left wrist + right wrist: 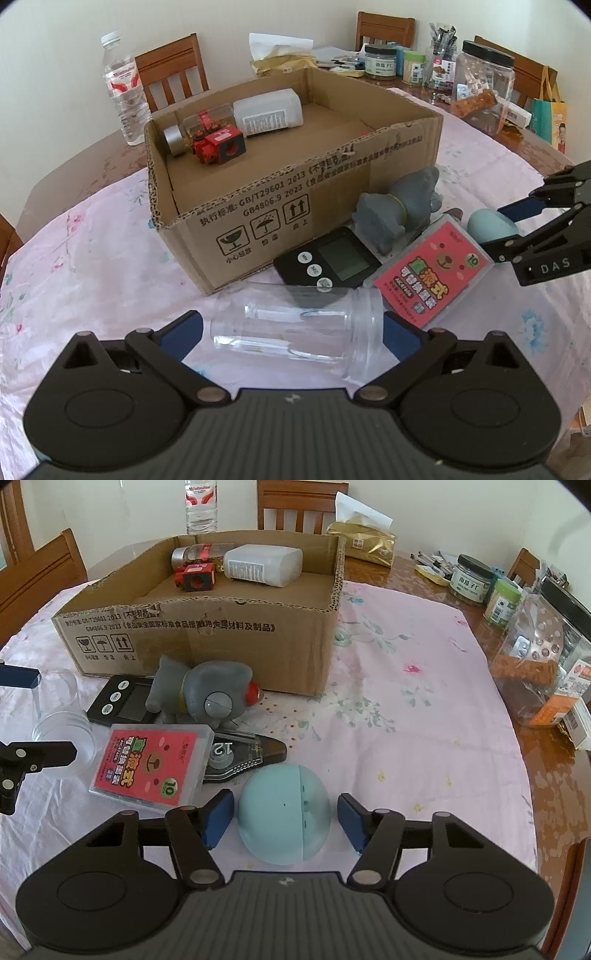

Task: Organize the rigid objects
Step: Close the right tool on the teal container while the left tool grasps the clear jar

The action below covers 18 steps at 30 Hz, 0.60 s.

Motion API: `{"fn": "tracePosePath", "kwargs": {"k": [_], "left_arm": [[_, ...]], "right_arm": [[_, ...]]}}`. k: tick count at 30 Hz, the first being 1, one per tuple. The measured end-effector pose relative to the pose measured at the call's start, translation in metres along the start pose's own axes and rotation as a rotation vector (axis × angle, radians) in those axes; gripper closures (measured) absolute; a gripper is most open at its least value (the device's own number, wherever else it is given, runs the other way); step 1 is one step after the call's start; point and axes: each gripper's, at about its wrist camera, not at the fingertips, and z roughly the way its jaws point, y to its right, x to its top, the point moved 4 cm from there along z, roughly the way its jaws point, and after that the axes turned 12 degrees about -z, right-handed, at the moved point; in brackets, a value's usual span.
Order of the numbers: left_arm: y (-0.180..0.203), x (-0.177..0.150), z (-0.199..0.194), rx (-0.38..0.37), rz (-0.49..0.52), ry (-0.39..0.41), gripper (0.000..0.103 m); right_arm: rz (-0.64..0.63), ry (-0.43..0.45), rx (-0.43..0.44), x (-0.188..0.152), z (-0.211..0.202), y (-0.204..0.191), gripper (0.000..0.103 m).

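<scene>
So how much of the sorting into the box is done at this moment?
Done: a white bottle, a glass bottle and a red block lie in the cardboard box. In hand: the left hand-held gripper brackets a clear jar, the right hand-held gripper a blue egg. Left: grey toy, timer, pink case, tape dispenser.

Both claws are low over the table, left claw (pixel 293 332) and right claw (pixel 284 819) spread wide.

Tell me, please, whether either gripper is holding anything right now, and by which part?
Nothing is gripped yet. The left gripper is open around the clear plastic jar lying sideways, pads flanking its two ends; the right gripper is open around the pale blue egg-shaped capsule.
</scene>
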Motion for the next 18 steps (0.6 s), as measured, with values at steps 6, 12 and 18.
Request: {"fn": "tracePosePath", "kwargs": {"k": [6, 12, 18], "left_arm": [[0.0, 0.0, 0.003, 0.0, 0.031, -0.011, 0.003], [-0.002, 0.002, 0.01, -0.029, 0.041, -0.04, 0.008], [-0.004, 0.004, 0.011, -0.037, 0.014, -0.059, 0.011]], "right_arm": [[-0.015, -0.005, 0.007, 0.002, 0.002, 0.0, 0.036], [-0.038, -0.012, 0.01, 0.004, 0.002, -0.001, 0.036], [-0.043, -0.024, 0.015, 0.005, 0.001, -0.002, 0.042]]}}
